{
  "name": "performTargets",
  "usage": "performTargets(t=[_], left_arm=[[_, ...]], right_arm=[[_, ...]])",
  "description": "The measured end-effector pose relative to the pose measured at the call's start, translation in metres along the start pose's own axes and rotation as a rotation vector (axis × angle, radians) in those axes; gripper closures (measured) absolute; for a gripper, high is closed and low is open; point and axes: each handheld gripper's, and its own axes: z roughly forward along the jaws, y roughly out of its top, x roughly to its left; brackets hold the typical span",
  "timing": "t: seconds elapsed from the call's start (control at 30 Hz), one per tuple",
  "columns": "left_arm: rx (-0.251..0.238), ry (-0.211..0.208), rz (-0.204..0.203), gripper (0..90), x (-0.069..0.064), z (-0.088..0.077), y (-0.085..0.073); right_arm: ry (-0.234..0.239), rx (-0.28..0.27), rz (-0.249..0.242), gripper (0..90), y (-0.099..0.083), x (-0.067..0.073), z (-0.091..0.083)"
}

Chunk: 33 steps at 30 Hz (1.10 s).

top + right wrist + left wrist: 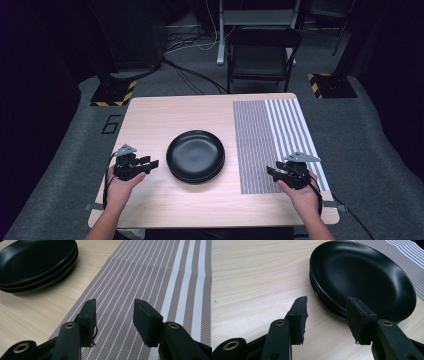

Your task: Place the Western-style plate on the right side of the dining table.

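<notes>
Three black plates (195, 156), or so the rim lines in the left gripper view suggest, since the edges blur together, sit stacked in the middle of the table (150, 115), just left of a striped placemat (270, 142). The stack looks stiff, smooth and glossy, most likely ceramic or melamine, so it should feel fairly heavy as a whole, be slippery at the glaze, and chip if knocked or dropped. The sensible hold is at the rim: one pad slid under the lip of the top plate and one pressed on its inner slope, because the flat centre gives nothing to pinch. The left claw (150, 163) hangs just beside the stack's left edge, its jaws about half open and empty, pointing at the rim. The right claw (272, 172) hovers over the placemat, well apart from the plates, its jaws likewise parted with nothing between them. Lifting one plate alone would call for a firm pinch and a slight tilt, lest the plate beneath drag along.
</notes>
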Motion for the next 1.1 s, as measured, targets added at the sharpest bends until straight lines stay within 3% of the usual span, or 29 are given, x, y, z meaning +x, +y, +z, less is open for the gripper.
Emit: performTargets(t=[0.23,0.67,0.97,1.1], left_arm=[[-0.004,0.001,-0.022,54.2,-0.004,0.003,0.008],[-0.004,-0.011,-0.024,58.7,-0.015,0.016,0.028],[-0.004,-0.013,-0.052,61.4,-0.013,0.021,0.032],[0.0,0.009,-0.054,61.8,-0.011,0.024,0.035]], right_arm=[[0.009,-0.002,-0.001,52.8,0.005,0.003,0.004],[0.019,-0.011,0.015,54.1,0.014,0.008,0.012],[0.025,-0.016,0.015,54.1,0.023,0.014,0.022],[0.03,-0.02,0.017,54.3,0.028,0.017,0.026]])
